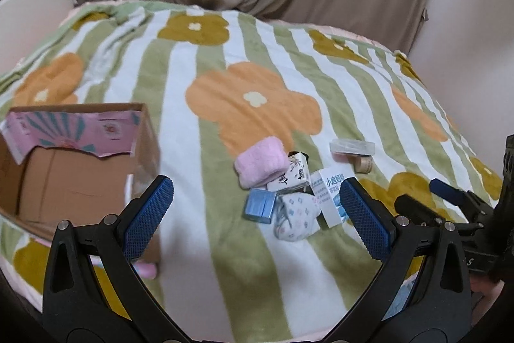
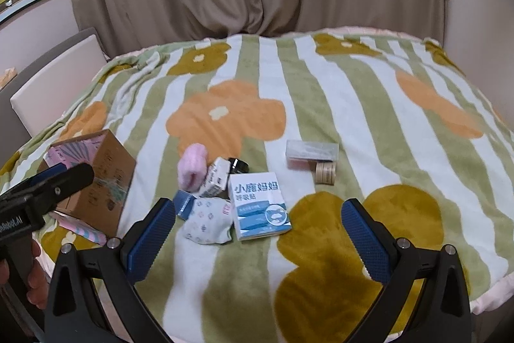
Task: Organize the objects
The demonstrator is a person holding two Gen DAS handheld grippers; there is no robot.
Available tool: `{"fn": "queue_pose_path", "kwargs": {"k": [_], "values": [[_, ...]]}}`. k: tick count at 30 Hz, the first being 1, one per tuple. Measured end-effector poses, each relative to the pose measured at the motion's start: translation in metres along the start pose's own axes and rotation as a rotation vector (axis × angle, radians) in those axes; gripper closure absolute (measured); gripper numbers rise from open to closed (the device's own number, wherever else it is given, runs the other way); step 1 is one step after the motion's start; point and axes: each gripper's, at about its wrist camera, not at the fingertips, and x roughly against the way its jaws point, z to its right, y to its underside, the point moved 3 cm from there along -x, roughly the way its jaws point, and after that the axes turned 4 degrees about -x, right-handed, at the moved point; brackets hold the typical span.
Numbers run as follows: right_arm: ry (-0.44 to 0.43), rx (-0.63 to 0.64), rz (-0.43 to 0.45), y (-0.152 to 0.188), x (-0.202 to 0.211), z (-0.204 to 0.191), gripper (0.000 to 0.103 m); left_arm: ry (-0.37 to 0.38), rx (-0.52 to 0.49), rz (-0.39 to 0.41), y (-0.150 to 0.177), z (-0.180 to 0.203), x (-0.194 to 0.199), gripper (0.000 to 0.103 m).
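One cardboard box (image 2: 96,182), one pink sock (image 2: 191,166), one patterned sock (image 2: 207,222), three small cartons (image 2: 260,206), one dark jar (image 2: 239,165), one clear case (image 2: 311,151), one tan roll (image 2: 325,172), two tools (image 2: 260,238)

- An open cardboard box (image 2: 96,182) stands on the blanket (image 2: 321,105), left of a cluster of small things.
- In the cluster, a rolled towel (image 2: 192,166) lies farthest back, a small carton (image 2: 216,177) just right of it.
- A folded sock (image 2: 207,222) lies nearest, touching a printed box (image 2: 258,204) on its right.
- A flat case (image 2: 311,153) lies apart to the right, a short roll (image 2: 325,172) just before it.
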Motion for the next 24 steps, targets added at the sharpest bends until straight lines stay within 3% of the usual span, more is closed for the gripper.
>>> {"fn": "queue_pose_path", "kwargs": {"k": [13,24], "values": [[-0.085,-0.025,-0.147,0.000,-0.073,0.026,0.000,0.132,0.127,-0.163,-0.005,-0.010,-0.106,0.000],[-0.198,-0.025,-0.202,0.003,-0.115,0.026,0.000,0.151,0.163,-0.242,-0.003,-0.017,-0.162,0.001]]}}
